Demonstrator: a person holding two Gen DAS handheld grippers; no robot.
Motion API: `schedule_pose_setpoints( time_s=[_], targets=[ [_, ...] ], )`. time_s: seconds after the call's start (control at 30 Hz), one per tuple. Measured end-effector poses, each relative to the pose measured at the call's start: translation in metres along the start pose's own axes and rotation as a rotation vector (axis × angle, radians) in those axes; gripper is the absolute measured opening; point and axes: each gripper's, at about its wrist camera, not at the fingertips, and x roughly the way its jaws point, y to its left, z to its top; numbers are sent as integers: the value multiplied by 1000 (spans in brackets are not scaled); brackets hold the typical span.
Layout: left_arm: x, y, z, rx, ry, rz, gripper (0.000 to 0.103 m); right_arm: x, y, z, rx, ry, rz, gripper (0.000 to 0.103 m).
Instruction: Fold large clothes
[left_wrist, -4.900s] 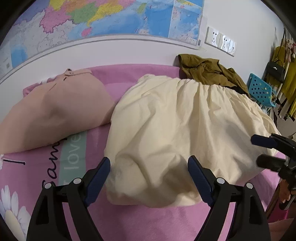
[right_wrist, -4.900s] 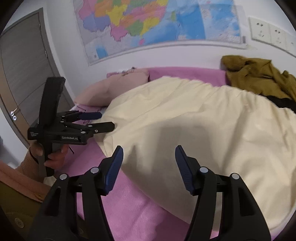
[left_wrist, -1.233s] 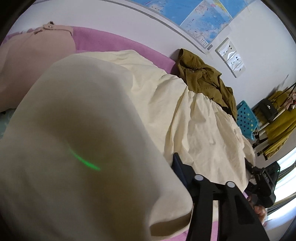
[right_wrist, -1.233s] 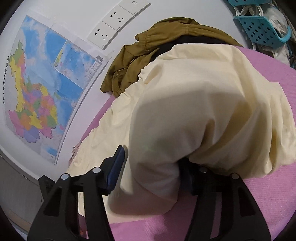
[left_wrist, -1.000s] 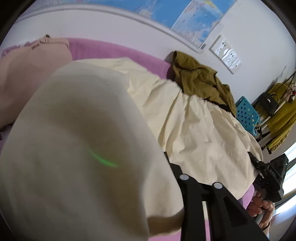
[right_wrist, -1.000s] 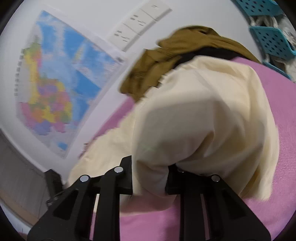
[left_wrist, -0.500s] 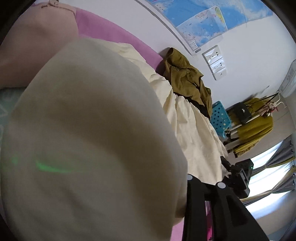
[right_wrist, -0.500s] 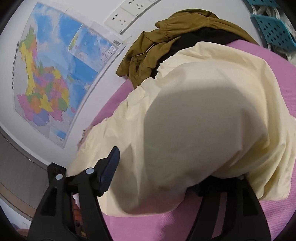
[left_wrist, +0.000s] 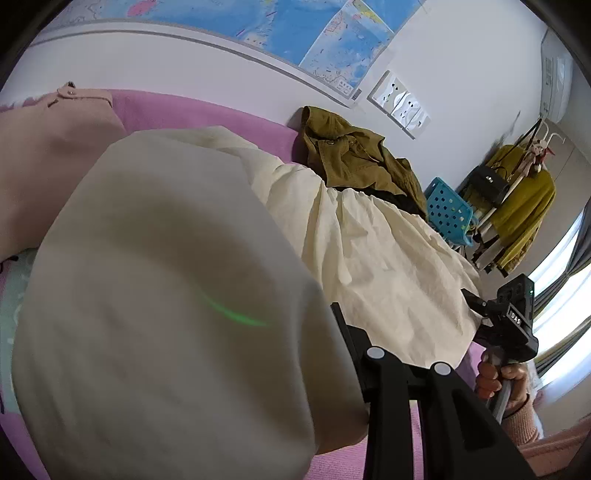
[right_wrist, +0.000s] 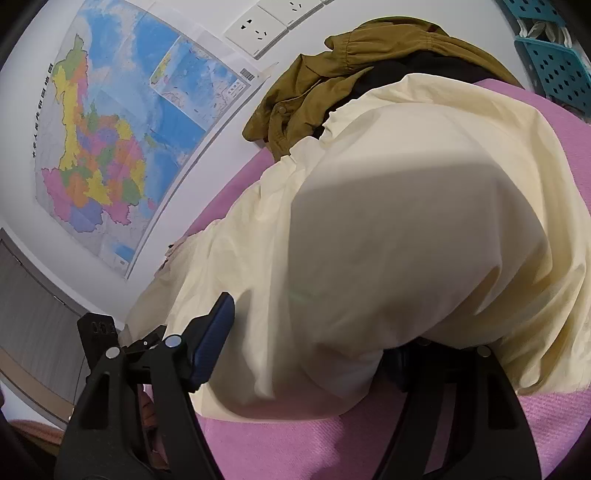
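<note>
The right gripper (right_wrist: 299, 306) has just been opening its 2 jaws. The blue pad on one side stands clear of the cloth. The other jaw is hidden under it. So the big cream dress (right_wrist: 424, 221) lies over and between the jaws, but I think it is let go, not pinched. The left gripper (left_wrist: 295, 321) has also just been opening a little. Only 1 of its jaws shows, and the dress hangs right over the other, so I cannot tell if it holds the cloth or has dropped it. In both views a near flap of the dress sits puffed up right in front of the camera. It looks like that near edge was brought up and over the rest to make a fold, and that is why it covers the jaws. The rest of the dress is spread out flat on the pink bed cover (right_wrist: 332, 443), which gives it a wide soft place to be folded. A hand (left_wrist: 498, 376) holds the right gripper at the far side of the dress, so there is 1 gripper near each end of the edge. Past the dress, a brown jacket (left_wrist: 354, 158) is piled by the wall, touching the far edge. A peach top (left_wrist: 48, 147) lies beside the dress on the other side. I think they wait for their turn.
</note>
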Motion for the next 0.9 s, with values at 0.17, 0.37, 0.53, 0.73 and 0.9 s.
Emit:
schedule_pose_setpoints(
  time_s=[0.17,0.37,0.53,0.73,0.9],
  targets=[
    [1,2,1,-7,-2,-23,32,2,-1,1,-9,4,3,71],
    [-1,6,-1,-16,-3,-35,32,4,-2,3,-10,13,9,71],
    [-1,4,-2,-15,-10,-39,32,4,-1,3,-10,20,6,72],
    [3,9,-1,-52,16,-57,46,6,1,4,2,18,6,75],
    [13,21,3,-126,63,-36,51,11,3,5,2,23,-17,65]
  ],
)
